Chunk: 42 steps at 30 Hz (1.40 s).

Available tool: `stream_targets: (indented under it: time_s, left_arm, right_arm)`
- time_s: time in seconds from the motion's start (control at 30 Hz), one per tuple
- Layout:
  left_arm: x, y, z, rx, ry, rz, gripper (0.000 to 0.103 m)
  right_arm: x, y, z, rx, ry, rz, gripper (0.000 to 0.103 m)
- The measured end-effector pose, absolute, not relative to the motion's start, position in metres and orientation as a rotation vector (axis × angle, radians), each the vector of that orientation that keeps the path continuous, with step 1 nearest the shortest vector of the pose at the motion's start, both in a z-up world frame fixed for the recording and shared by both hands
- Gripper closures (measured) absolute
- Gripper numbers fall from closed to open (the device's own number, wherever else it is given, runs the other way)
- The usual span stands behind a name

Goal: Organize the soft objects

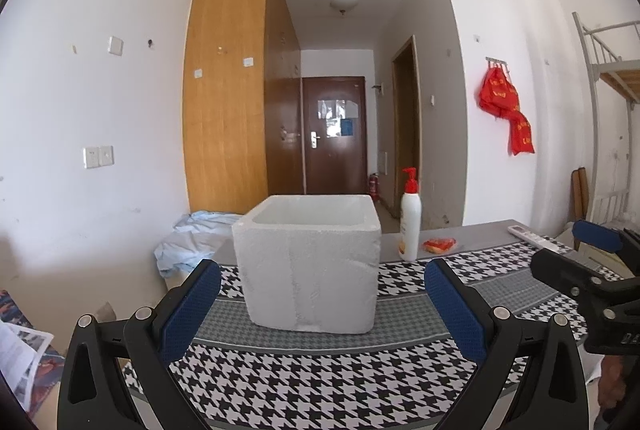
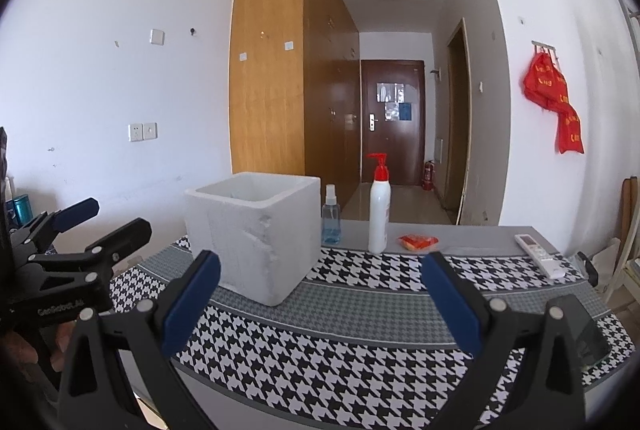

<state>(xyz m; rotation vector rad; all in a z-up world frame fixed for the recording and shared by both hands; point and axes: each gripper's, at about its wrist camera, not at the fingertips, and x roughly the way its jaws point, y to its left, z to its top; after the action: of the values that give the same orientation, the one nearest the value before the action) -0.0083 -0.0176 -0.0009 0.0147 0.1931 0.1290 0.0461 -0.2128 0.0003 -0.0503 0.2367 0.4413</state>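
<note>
Foam box [image 1: 308,266] sits mid-counter [image 1: 320,370]; orange packet [image 2: 418,242], probably soft, lies beside the lotion bottle [image 2: 379,206]. Left gripper [image 1: 320,306] and right gripper [image 2: 320,302] both wide, empty. I'd approach the packet low, pinch gently.

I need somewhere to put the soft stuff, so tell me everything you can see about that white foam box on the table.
The white foam box looks like thick-walled expanded polystyrene, roughly cubic, open-topped with no lid in view. It stands upright on the houndstooth tablecloth, turned corner-on in the right wrist view. One face is chipped and gouged near the corner. Its inside is mostly hidden. Nothing else touches it.
</note>
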Motion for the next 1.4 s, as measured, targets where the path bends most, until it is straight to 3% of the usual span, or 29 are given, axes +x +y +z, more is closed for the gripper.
stream_targets:
  time_s: [1.4]
  left_arm:
    - [-0.011,-0.016,-0.020,0.011,0.229,0.118,0.001]
  right_arm:
    - [0.047,-0.212,-0.013,-0.053,0.278,0.424,0.001]
